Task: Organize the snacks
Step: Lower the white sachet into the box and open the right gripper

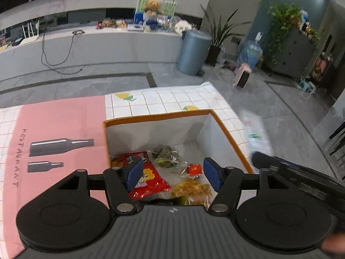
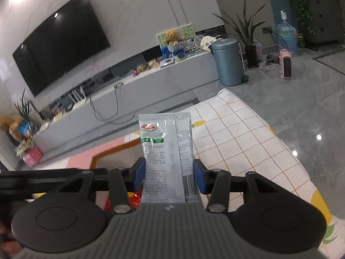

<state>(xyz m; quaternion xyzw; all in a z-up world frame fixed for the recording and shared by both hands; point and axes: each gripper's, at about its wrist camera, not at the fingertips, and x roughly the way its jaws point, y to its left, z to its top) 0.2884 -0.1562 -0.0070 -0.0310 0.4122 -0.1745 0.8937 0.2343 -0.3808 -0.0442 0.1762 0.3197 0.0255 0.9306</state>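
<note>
A white box with an orange rim (image 1: 157,117) stands on the table and holds several snacks: a red packet (image 1: 151,183), a green wrapped snack (image 1: 166,156), a small red-labelled piece (image 1: 194,170) and a yellow packet (image 1: 192,191). My left gripper (image 1: 173,170) hovers over the box, open, with nothing between its blue pads. My right gripper (image 2: 169,172) is shut on a pale grey pouch (image 2: 166,142), which stands upright between its pads. That pouch (image 1: 256,133) shows blurred just right of the box. In the right wrist view the box rim (image 2: 112,151) lies below left.
A pink mat with bottle prints (image 1: 60,133) lies left of the box on a checked lemon-print cloth (image 2: 248,142). The table's far edge drops to a grey floor. A blue bin (image 1: 193,51), a pink heater (image 2: 286,67) and a low TV bench (image 1: 86,43) stand beyond.
</note>
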